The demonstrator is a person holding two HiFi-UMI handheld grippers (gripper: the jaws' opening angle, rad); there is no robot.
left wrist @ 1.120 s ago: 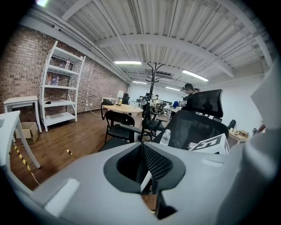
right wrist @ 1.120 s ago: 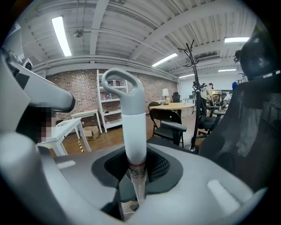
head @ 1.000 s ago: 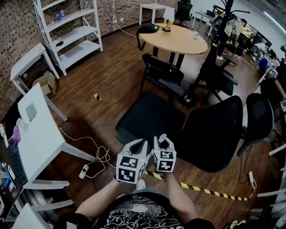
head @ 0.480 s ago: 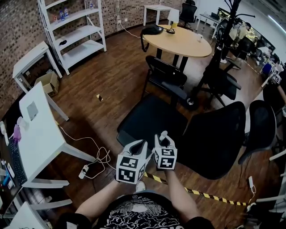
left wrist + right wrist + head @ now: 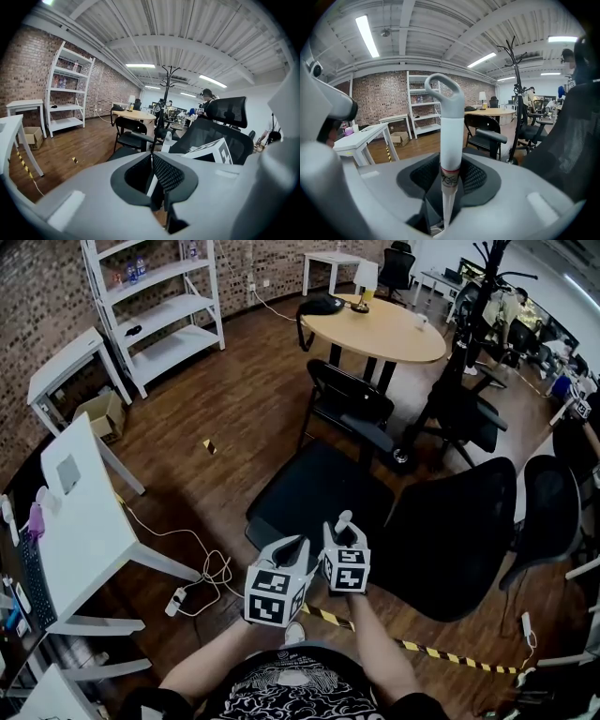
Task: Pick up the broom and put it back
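R gripper view: white plastic broom handle w/ loop end [image 5: 451, 136] stands upright between right gripper [image 5: 449, 180] jaws. Jaws have just been easing apart, but pads look in contact w/ it. Head view shows only the handle tip. In its own view, left gripper [image 5: 157, 176] jaws pressed together, empty. Both forearms [image 5: 220, 662] reach fwd, grippers side by side, tilted slightly down above black office chair seat [image 5: 314, 488].

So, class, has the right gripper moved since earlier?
Yes, slightly: the right gripper has edged away from the striped floor tape toward the chair seat; its jaws have just been opening around the broom handle.
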